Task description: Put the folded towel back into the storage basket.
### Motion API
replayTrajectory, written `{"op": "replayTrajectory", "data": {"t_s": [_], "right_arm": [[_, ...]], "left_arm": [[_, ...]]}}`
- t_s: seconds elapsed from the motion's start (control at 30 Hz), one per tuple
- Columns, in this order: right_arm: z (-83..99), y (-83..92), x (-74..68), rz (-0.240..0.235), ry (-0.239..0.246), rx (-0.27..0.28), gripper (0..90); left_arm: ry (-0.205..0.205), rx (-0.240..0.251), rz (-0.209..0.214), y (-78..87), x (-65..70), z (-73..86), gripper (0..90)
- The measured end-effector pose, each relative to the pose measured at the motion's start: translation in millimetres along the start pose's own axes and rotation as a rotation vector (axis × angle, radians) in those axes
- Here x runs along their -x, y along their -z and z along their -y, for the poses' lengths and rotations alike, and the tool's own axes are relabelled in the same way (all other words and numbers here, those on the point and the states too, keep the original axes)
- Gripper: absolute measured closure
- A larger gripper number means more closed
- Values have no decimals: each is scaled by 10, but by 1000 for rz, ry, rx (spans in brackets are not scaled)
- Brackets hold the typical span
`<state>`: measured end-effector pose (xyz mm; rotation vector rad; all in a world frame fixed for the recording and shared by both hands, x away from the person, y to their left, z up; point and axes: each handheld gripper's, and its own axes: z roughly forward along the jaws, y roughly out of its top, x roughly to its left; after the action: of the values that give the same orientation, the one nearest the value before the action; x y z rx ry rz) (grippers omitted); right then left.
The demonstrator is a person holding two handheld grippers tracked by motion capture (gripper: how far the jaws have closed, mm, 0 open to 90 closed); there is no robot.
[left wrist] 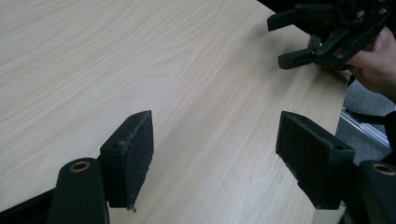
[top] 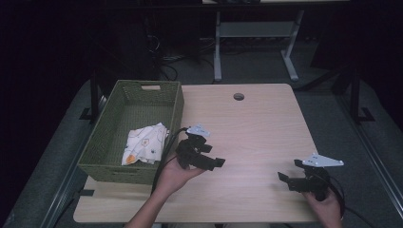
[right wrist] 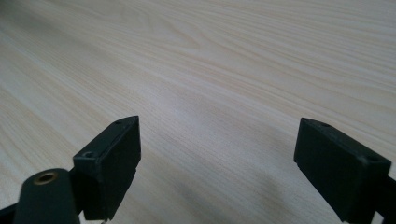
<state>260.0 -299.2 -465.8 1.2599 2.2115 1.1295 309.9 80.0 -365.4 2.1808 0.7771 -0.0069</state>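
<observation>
A green woven basket point(top: 177, 110) stands on the left part of the light wooden table point(top: 256, 126). Inside it, near its front right corner, lies a folded white cloth point(top: 145, 142) with orange and dark prints. Just to the right of the basket, a hand holds my left gripper point(top: 215, 155) low over the table, pointing right. Its jaws stand wide apart with nothing between them, as the left gripper view confirms for my left gripper point(left wrist: 215, 135). My right gripper point(top: 290, 170) sits near the table's front right, pointing left, open and empty point(right wrist: 217, 140). The left gripper view also catches this right gripper point(left wrist: 279, 41) farther off.
A round cable hole point(top: 238, 96) lies near the table's far edge. Bare wood stretches between the two grippers. Beyond the table are a white desk frame point(top: 217, 52) and cables on a grey floor. The basket's tall wall stands close beside the left hand.
</observation>
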Motion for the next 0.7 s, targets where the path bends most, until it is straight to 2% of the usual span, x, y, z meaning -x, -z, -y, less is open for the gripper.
{"op": "replayTrajectory", "data": {"t_s": [0.7], "right_arm": [[0,3,-40,2,9,-6,144]], "left_arm": [[-38,22,-20,-216,215,214,281]]}}
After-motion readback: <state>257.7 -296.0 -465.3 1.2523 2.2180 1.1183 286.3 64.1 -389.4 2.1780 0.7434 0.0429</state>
